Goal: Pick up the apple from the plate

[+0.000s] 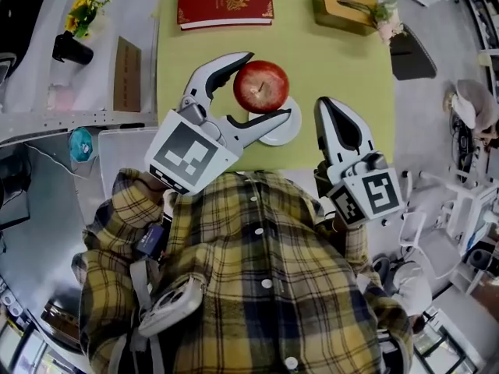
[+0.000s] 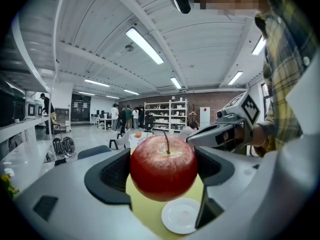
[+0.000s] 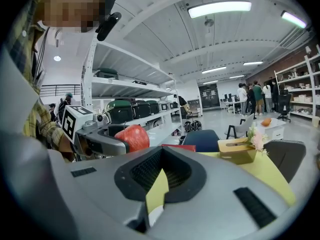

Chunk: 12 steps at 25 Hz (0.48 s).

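At the upper left of the head view, a black vase (image 1: 72, 51) with yellow flowers stands on a pale surface beside the green table (image 1: 351, 76). A red book (image 1: 225, 1) lies at the table's far edge. Near the centre, the left gripper (image 1: 272, 83) has its jaws clamped on the red apple (image 1: 261, 86), one jaw on each side. The left gripper view shows the apple lifted clear of the white plate (image 2: 181, 216) under it. In the head view the lower jaw and the apple hide part of this plate. Just to the right, the right gripper (image 1: 326, 109) hovers with its jaws together and nothing between them. A tissue box (image 1: 343, 8) sits at the upper right. The plaid shirt (image 1: 257, 271) covers the table's near edge.
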### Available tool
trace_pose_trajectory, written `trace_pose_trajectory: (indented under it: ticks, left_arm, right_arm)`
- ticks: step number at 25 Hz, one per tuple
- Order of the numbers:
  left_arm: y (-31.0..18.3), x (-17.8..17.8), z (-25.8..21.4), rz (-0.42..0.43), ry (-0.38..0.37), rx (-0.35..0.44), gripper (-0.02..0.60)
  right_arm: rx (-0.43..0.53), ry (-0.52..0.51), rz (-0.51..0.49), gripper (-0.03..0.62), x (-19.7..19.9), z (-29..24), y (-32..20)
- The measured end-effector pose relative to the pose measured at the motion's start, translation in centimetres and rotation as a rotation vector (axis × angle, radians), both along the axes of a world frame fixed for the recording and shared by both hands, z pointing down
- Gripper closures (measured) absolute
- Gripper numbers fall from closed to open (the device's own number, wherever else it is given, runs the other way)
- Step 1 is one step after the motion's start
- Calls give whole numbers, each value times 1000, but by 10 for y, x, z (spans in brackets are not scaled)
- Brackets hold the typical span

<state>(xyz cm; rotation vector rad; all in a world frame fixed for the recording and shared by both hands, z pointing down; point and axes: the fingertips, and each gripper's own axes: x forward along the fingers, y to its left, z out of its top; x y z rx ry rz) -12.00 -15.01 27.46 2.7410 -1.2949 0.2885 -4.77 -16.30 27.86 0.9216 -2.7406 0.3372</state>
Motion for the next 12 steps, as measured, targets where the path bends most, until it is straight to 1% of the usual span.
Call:
trace_pose_trajectory:
  ticks: [5, 12]
  left_arm:
    - [-3, 0, -1, 6, 13, -9, 178]
    - [1, -1, 1, 8, 9, -10, 178]
  right_arm:
    - [-6, -3, -4, 597, 0, 2, 1]
    - [-2, -11, -13, 597, -7, 6, 3]
